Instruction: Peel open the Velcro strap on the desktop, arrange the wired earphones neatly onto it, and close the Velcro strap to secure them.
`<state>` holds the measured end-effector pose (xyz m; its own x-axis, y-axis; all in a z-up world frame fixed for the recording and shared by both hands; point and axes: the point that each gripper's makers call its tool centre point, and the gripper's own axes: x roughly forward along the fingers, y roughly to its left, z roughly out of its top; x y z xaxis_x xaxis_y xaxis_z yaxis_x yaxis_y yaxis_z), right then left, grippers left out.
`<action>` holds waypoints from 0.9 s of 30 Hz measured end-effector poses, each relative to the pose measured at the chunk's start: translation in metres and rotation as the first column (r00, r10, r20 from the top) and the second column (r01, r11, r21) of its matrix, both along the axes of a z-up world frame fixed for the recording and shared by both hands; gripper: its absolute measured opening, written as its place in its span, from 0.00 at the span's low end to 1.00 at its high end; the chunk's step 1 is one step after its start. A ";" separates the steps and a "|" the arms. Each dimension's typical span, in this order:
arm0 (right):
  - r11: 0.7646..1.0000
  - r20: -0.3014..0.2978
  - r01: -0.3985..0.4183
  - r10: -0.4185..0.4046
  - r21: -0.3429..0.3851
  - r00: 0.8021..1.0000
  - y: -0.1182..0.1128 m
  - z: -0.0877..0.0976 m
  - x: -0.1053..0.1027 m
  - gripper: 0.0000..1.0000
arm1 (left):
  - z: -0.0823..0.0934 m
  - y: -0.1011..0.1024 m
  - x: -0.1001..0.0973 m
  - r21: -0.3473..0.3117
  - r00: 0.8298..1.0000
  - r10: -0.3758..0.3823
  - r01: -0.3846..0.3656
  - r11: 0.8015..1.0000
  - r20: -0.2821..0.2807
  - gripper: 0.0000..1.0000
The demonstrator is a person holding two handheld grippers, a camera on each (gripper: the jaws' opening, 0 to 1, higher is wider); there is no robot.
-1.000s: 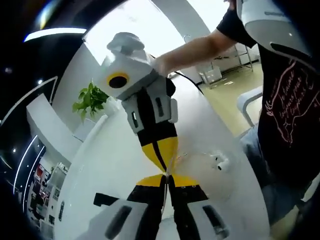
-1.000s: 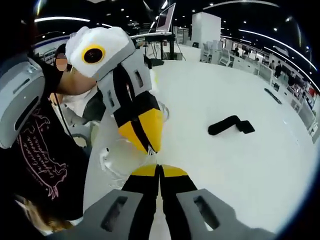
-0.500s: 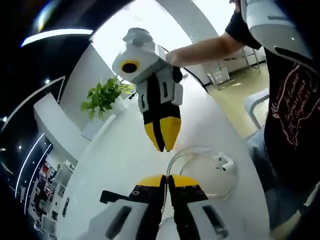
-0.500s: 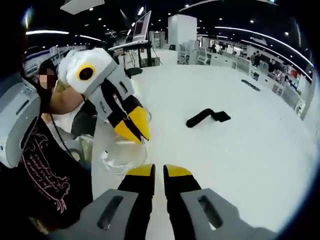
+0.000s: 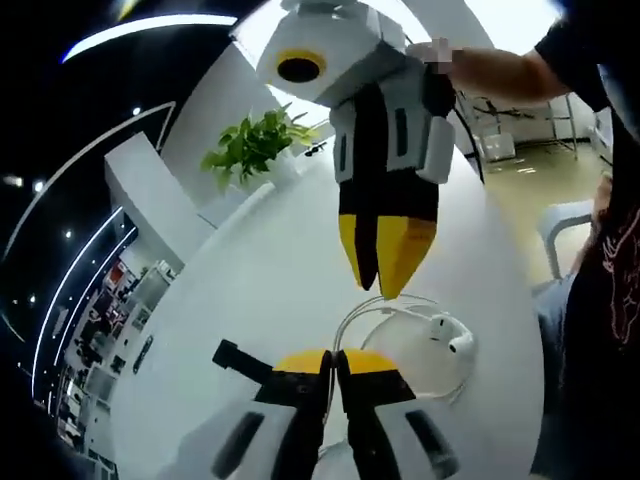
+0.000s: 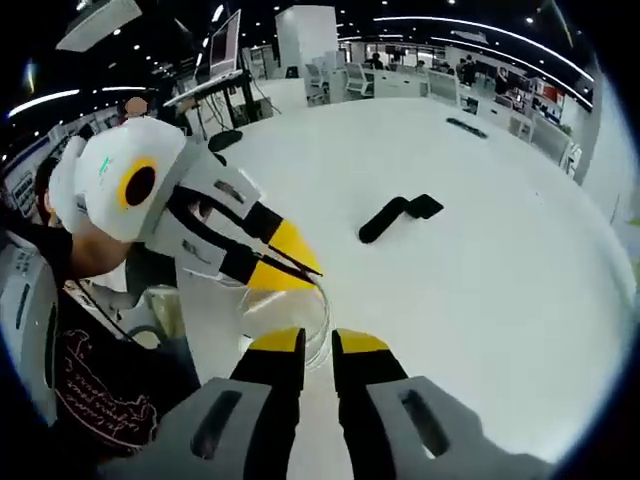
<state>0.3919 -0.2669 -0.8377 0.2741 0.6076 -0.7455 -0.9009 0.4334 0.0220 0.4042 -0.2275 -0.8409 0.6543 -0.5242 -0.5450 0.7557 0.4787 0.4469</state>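
Observation:
The white wired earphones (image 5: 448, 338) lie in a loose coil on the white desktop (image 5: 270, 280), their earbuds just right of my left gripper (image 5: 333, 357). That gripper's jaws stand shut, and the cable runs up against their tips; whether it is pinched is unclear. My right gripper (image 5: 380, 288) hangs over the coil, tips pointing down, with a narrow gap between its jaws and nothing in them. The black Velcro strap (image 5: 234, 358) lies flat just left of my left jaws. In the right gripper view the strap (image 6: 393, 216) lies farther out, the cable loop (image 6: 312, 318) sits before my right gripper (image 6: 318, 343), and the left gripper (image 6: 312, 270) reaches over it.
A person's arm (image 5: 500, 70) and dark shirt (image 5: 610, 290) are at the desk's right edge. A potted plant (image 5: 255, 145) stands at the far end. Small dark items (image 6: 468, 126) lie far across the desktop. The desk edge runs close beside the earphones.
My right gripper's jaws have parted from shut to a narrow gap. The two grippers' tips, which met over the cable, have drawn apart, and the right one now stands higher.

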 end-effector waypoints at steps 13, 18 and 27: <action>0.988 0.083 -0.103 0.113 -0.115 0.990 0.016 -0.014 0.004 0.13 | -0.001 0.001 0.011 -0.125 0.976 0.182 -0.197 0.973 -0.120 0.08; 0.981 0.143 -0.116 0.139 -0.156 0.980 0.018 -0.018 0.021 0.13 | -0.004 -0.004 0.007 -0.137 0.972 0.169 -0.192 0.972 -0.164 0.08; 0.982 0.099 -0.180 0.184 -0.052 0.978 0.021 0.001 0.011 0.14 | -0.007 0.001 0.012 -0.122 0.968 0.179 -0.202 0.972 -0.178 0.08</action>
<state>0.4034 -0.2463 -0.8365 0.2381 0.6228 -0.7453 -0.9613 0.2606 -0.0893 0.4159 -0.2267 -0.8479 0.6568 -0.4761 -0.5847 0.7020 0.6693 0.2435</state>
